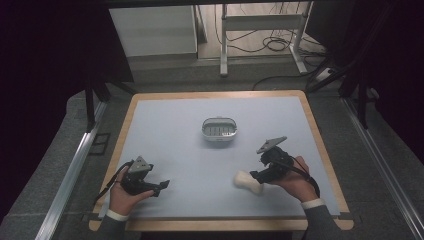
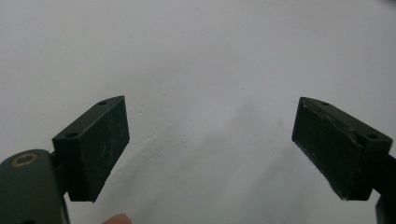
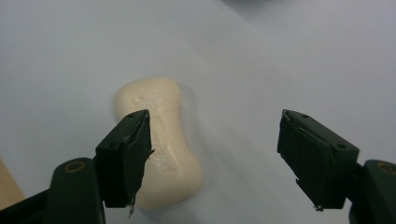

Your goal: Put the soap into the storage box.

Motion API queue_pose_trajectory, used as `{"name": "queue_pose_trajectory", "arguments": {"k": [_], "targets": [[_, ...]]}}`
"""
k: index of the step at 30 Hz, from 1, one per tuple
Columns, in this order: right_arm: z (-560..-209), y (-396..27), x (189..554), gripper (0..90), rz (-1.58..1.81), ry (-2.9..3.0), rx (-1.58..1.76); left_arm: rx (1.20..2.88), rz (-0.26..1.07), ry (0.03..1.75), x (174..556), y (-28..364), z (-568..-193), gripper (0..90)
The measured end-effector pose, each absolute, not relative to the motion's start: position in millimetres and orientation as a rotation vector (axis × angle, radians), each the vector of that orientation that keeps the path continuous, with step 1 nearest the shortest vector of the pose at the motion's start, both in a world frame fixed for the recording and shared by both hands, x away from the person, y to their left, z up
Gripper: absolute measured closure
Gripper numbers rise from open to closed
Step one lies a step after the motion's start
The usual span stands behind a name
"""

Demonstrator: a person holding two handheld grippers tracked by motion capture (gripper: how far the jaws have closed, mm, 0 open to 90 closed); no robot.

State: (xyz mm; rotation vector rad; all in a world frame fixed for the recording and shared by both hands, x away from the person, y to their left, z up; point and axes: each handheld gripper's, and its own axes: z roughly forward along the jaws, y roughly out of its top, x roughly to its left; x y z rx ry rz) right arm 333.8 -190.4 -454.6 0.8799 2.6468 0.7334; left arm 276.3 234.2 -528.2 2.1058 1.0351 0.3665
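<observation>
A cream bar of soap (image 1: 248, 182) lies on the pale blue mat (image 1: 190, 150) near the front right. My right gripper (image 1: 256, 176) is open right beside it; in the right gripper view the soap (image 3: 161, 135) lies under and past the left jaw, not between the jaws, and the gripper (image 3: 215, 140) holds nothing. A white oval soap dish (image 1: 219, 129) with a slotted insert stands at the mat's middle. At the front left, my left gripper (image 1: 164, 185) rests open over bare mat (image 2: 210, 93), empty (image 2: 210, 135).
The mat covers a wooden-edged table (image 1: 125, 115). Beyond it are a white metal frame (image 1: 260, 25), floor cables (image 1: 275, 45) and a white cabinet (image 1: 152, 30). Metal rails (image 1: 70, 170) run along both sides of the table.
</observation>
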Motion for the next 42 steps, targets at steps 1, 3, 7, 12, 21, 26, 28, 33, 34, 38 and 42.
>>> {"name": "queue_pose_trajectory", "arguments": {"k": [1, 3, 7, 12, 21, 26, 28, 33, 34, 38, 42], "targets": [[-455, -190, 334, 25.6, 0.733, 2.647, 0.880, 2.106, 0.367, 1.035, 276, 234, -528, 11.6], [-456, -186, 333, 25.8, 0.735, 2.657, 0.861, 2.105, 0.367, 1.035, 276, 234, -528, 11.6], [-460, -177, 331, 26.2, 0.713, 2.698, 0.838, 2.105, 0.366, 1.034, 276, 234, -528, 11.6], [-466, -170, 330, 29.0, 0.681, 2.739, 0.808, 2.105, 0.369, 1.034, 276, 235, -528, 11.6], [-477, -158, 329, 31.6, 0.603, 2.804, 0.758, 2.109, 0.366, 1.032, 276, 234, -528, 11.6], [-482, -155, 331, 31.6, 0.554, 2.826, 0.753, 2.110, 0.366, 1.031, 276, 234, -528, 11.6], [-484, -153, 331, 31.6, 0.544, 2.829, 0.738, 2.111, 0.367, 1.031, 276, 234, -528, 11.6], [-488, -148, 331, 31.6, 0.501, 2.850, 0.728, 2.110, 0.364, 1.032, 276, 234, -528, 11.6], [-489, -148, 332, 31.6, 0.491, 2.855, 0.727, 2.111, 0.364, 1.031, 276, 234, -529, 11.6], [-494, -147, 333, 33.6, 0.438, 2.874, 0.722, 2.116, 0.362, 1.027, 276, 234, -529, 11.5], [-498, -147, 333, 42.3, 0.413, 2.893, 0.719, 2.119, 0.362, 1.026, 276, 233, -529, 11.5]]}}
